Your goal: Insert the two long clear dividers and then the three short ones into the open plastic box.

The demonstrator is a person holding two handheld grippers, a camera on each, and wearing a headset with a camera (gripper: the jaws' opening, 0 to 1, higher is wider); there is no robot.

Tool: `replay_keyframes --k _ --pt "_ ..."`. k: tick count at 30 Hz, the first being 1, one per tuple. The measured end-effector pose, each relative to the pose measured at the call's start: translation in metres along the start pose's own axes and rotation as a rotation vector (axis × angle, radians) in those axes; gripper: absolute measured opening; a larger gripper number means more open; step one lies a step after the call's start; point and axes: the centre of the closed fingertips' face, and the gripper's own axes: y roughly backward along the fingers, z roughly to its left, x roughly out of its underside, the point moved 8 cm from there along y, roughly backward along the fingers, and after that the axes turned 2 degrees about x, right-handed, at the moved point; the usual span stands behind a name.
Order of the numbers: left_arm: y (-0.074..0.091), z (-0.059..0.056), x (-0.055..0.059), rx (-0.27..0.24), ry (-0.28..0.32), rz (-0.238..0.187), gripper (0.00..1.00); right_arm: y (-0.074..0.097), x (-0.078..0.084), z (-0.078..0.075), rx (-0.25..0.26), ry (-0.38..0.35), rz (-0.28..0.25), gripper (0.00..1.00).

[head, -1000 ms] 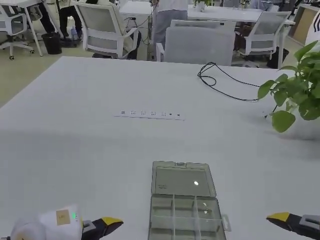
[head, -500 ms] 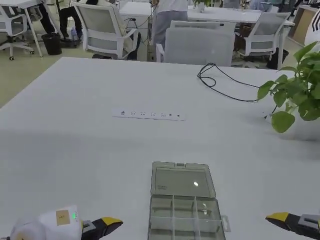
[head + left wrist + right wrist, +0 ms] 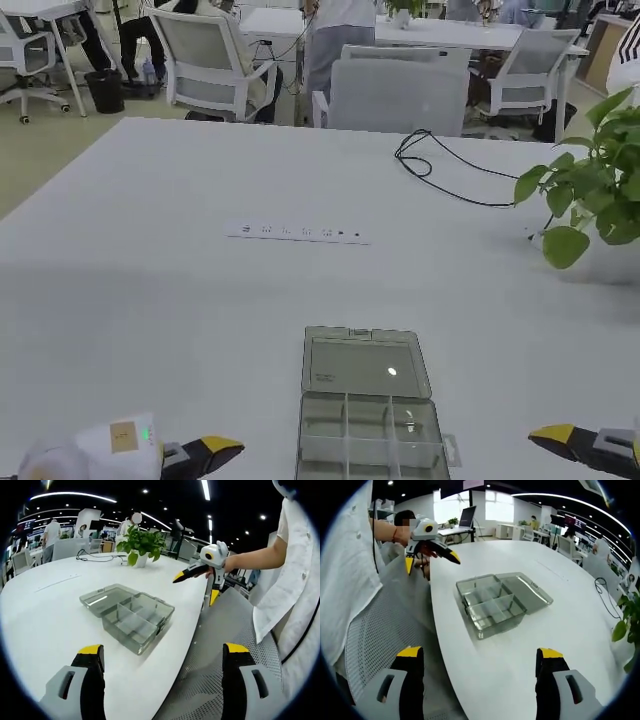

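The clear plastic box lies open near the table's front edge, its lid folded flat away from me. Clear dividers stand inside it and split it into several compartments. My left gripper is low at the box's left, apart from it. My right gripper is off to the box's right. In the left gripper view the left gripper is open and empty, with the box ahead. In the right gripper view the right gripper is also open and empty, facing the box.
A white power strip lies mid-table, with a black cable looped farther back. A potted green plant stands at the right edge. Office chairs line the far side. The table's front edge curves close to the person's body.
The head view has tilted slightly, so the box sits a little lower in the picture. Neither gripper nor the box has moved.
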Motion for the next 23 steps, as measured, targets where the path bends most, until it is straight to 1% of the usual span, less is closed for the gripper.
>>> replay_keyframes --k 23 --pt "0.0 -0.0014 0.0012 -0.001 0.002 -0.003 1.0 -0.0022 -0.0017 0.0009 -0.003 0.005 0.003 0.94"
